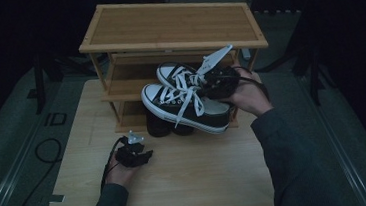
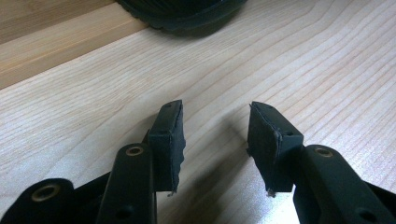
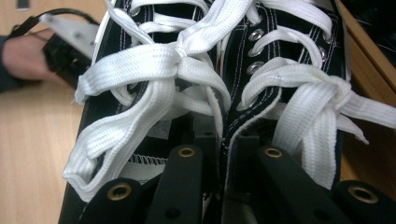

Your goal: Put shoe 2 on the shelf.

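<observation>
Right jaws: nearly shut, pinching the inner collar edges of both shoes together, seen in the right gripper view; right gripper [image 1: 217, 80] held in the air in front of the rack.
Left jaws: partly open, nothing between them; left gripper [image 1: 134, 154] low over the tabletop [image 1: 197, 177], near its left front.
Rack [image 1: 169, 26]: wooden, three shelves, at the back of the tabletop; stiff and heavy, not for lifting.
Shoes [image 1: 181, 100]: black canvas pair with white toe caps, side by side, carried above the tabletop at the height of the middle shelf; probably light, soles stiff and grippy, uppers soft and apt to fold, so likely to sag or swing from a pinch at the collars.
Hold: doubled collar edge near the heel looks soundest; canvas alone may slip, pair may splay apart.
Dark objects [image 1: 165, 126]: two round black things under the shoes, on the tabletop by the lowest shelf; kind not clear.
Laces [image 3: 154, 70]: white, flat, tied in bows; limp, prone to snag, poor for gripping.
</observation>
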{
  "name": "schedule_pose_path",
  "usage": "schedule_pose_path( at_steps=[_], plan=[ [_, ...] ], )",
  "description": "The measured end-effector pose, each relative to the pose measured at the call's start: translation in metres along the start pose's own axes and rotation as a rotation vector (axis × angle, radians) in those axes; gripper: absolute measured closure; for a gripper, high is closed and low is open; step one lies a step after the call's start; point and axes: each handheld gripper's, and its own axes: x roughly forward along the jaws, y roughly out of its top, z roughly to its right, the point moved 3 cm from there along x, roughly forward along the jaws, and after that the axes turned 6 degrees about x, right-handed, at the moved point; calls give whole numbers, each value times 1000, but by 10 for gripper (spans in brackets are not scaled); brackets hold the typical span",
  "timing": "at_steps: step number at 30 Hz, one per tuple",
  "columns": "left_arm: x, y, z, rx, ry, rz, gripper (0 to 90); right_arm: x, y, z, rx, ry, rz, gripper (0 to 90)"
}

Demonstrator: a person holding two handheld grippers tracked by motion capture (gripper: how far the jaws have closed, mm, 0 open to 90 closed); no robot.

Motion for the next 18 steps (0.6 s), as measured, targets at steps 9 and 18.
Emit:
schedule_pose_path(
  at_steps=[9,18],
  plan=[
    [-1,0,-1,8,2,-7,560,11,6,5,69,-70,-14,851],
    [0,0,0,-4,-3,6,560,17,7,10,151,-150,-9,851]
  ],
)
